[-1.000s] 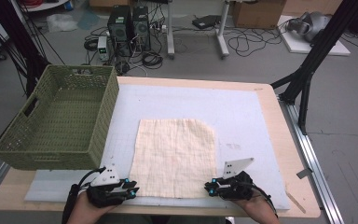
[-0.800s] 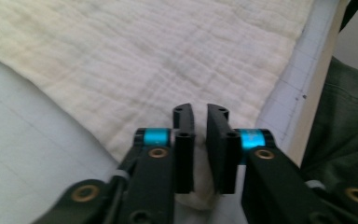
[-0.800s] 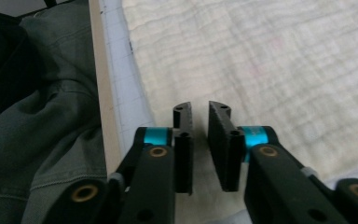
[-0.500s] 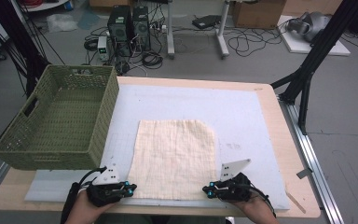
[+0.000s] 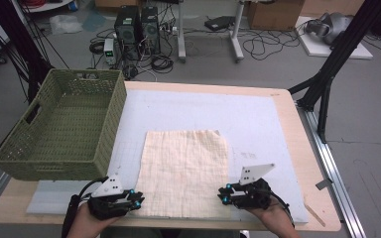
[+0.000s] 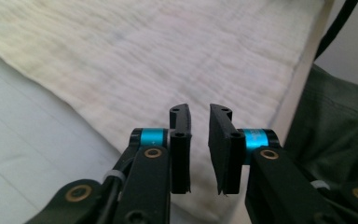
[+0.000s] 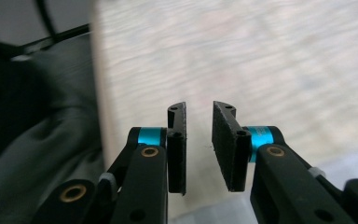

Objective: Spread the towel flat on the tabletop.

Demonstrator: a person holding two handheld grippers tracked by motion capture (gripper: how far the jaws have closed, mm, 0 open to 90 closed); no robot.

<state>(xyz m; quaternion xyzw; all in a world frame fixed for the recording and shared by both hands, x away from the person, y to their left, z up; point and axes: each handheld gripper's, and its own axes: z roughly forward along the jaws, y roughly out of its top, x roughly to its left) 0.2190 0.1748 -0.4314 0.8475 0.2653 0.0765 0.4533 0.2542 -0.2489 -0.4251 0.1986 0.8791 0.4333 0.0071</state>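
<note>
- A green woven basket is sitting at the far left of the tabletop, its open top facing up, well apart from my hands; I judge it is waiting there to take the folded work later.
- I am holding my left tool low at the near-left corner of the cream cloth, which is lying flat and square on the pale mat in the middle of the tabletop, just right of the basket.
- In the left gripper view my left tool is pointing across the cloth's near edge with its jaws standing slightly apart, gripping nothing; the corner is lying right under them, so I judge I am lining up to pinch it.
- I am holding my right tool at the near-right corner of the cloth, mirroring the left, so both corners could be lifted together.
- In the right gripper view my right tool is also parted by a narrow gap, empty, with cloth beneath and ahead of it.
- Compared with half a second ago, both tools are sitting a touch nearer the tabletop's front edge; the cloth and basket are lying where they were.
</note>
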